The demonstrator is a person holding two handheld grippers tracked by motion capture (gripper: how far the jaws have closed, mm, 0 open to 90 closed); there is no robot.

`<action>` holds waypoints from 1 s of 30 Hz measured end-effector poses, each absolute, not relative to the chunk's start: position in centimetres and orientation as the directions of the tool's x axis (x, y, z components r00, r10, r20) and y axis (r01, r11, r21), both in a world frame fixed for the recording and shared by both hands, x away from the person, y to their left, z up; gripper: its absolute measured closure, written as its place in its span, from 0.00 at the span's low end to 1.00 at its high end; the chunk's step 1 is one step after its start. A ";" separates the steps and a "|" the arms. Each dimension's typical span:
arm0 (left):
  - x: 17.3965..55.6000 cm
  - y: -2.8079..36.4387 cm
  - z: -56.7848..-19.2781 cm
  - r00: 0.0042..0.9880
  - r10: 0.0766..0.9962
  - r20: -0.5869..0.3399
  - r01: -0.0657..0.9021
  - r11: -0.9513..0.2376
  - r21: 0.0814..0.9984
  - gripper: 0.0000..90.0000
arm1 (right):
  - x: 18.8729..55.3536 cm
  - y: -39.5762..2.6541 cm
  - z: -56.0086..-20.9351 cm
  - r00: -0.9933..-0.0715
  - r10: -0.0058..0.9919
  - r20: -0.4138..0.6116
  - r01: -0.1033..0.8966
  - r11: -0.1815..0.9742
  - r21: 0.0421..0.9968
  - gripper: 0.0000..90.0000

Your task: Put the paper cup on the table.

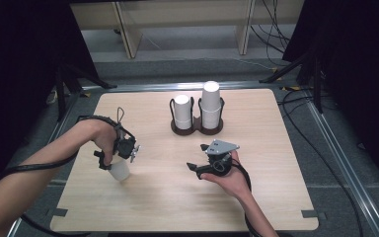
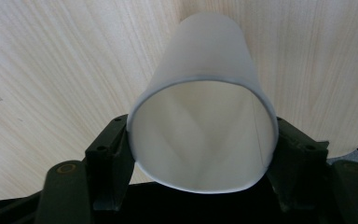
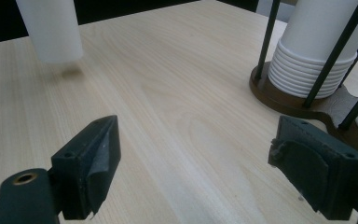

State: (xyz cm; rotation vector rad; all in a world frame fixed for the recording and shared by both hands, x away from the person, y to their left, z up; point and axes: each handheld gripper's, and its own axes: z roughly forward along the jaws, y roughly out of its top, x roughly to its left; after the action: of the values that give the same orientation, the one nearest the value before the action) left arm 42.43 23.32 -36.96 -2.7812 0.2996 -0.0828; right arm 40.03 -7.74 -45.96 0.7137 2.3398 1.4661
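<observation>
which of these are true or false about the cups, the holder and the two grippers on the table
1. The left gripper is closed on a white cup. True.
2. That cup is held mouth toward the gripper's camera. True.
3. The right gripper is clamped on a cup. False: its jaws stand wide apart over bare table with nothing between them.
4. The brown holder carries two stacks of white cups. True.
5. The two stacks are the same height. False: the right stack rises higher than the left stack.
6. The holder stands at the table's near edge. False: it stands toward the far side, beyond both grippers.
</observation>
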 end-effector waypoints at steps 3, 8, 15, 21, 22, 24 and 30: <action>42.3 23.3 -37.2 0.973 -0.226 0.039 -0.199 -0.915 -0.351 0.34 | 40.0 -7.7 -45.9 -0.836 0.549 0.019 0.256 0.359 0.898 0.18; 42.2 23.3 -37.6 0.969 -0.234 0.075 -0.194 -0.916 -0.352 0.34 | 40.1 -7.8 -46.0 -0.837 0.548 0.006 0.245 0.364 0.899 0.18; 42.0 23.2 -37.7 0.973 -0.223 0.060 -0.186 -0.913 -0.362 0.33 | 40.0 -7.7 -46.0 -0.836 0.549 0.018 0.255 0.359 0.898 0.18; 42.0 23.2 -38.1 0.971 -0.222 0.090 -0.172 -0.907 -0.384 0.33 | 40.1 -7.8 -46.0 -0.838 0.546 0.011 0.245 0.358 0.901 0.18; 42.1 23.1 -38.0 0.976 -0.208 0.060 -0.169 -0.908 -0.384 0.33 | 40.1 -7.8 -46.0 -0.837 0.547 0.013 0.247 0.357 0.901 0.18; 42.1 23.1 -38.1 0.974 -0.213 0.079 -0.168 -0.910 -0.380 0.33 | 40.1 -7.8 -46.0 -0.837 0.548 0.013 0.247 0.357 0.901 0.18; 41.8 23.3 -38.6 0.968 -0.221 0.117 -0.161 -0.908 -0.387 0.32 | 40.1 -7.7 -46.0 -0.837 0.547 0.013 0.247 0.357 0.901 0.18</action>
State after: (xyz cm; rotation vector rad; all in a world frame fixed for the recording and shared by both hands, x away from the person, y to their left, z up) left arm 41.81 23.25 -38.64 -2.7352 0.2753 -0.2231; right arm 40.09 -7.74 -46.01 0.7054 2.3333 1.4712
